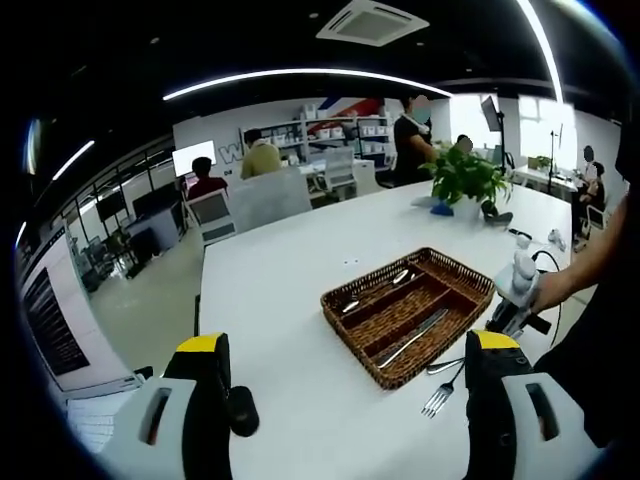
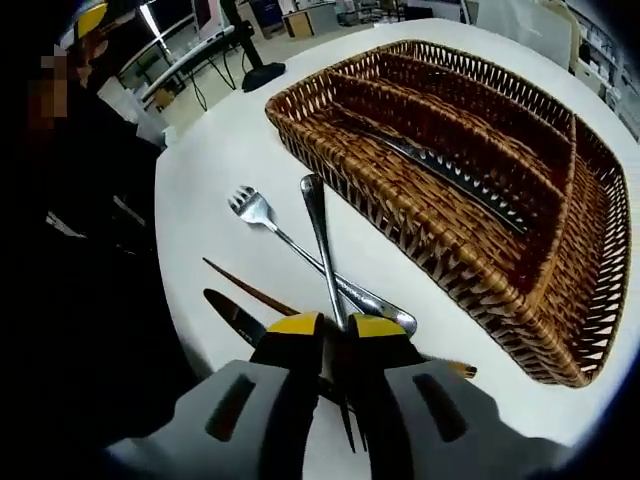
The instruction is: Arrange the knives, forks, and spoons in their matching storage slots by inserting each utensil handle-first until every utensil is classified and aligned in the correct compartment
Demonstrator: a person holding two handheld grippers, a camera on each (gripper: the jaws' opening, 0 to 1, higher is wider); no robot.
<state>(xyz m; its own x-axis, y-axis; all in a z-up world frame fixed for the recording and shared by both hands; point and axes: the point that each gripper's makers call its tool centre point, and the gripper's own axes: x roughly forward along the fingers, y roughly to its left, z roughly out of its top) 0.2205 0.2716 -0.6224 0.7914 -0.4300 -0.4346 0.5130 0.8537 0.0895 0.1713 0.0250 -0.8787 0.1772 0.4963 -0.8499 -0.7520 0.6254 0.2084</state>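
**Right tool pinches a utensil beside the basket**

In the right gripper view the right tool (image 2: 335, 335) has its jaws drawn almost together on a slim metal utensil (image 2: 318, 240), whose rounded handle end points away toward the wicker basket (image 2: 560, 330). That suits the task: held at the working end, it can go in handle-first. Which kind of utensil it is cannot be told, since its head is hidden between the jaws. It crosses over a fork (image 2: 262, 215) lying on the white surface (image 2: 210, 160), with a dark knife blade (image 2: 232, 315) just beside, so the pile waits close to the basket for short trips.

The left tool (image 1: 345, 400) hangs with jaws wide and nothing between them, back from the basket (probably standing by). In the left gripper view the basket holds a knife (image 1: 413, 336) in its near slot and spoons (image 1: 378, 288) in a farther one, each lying lengthwise.
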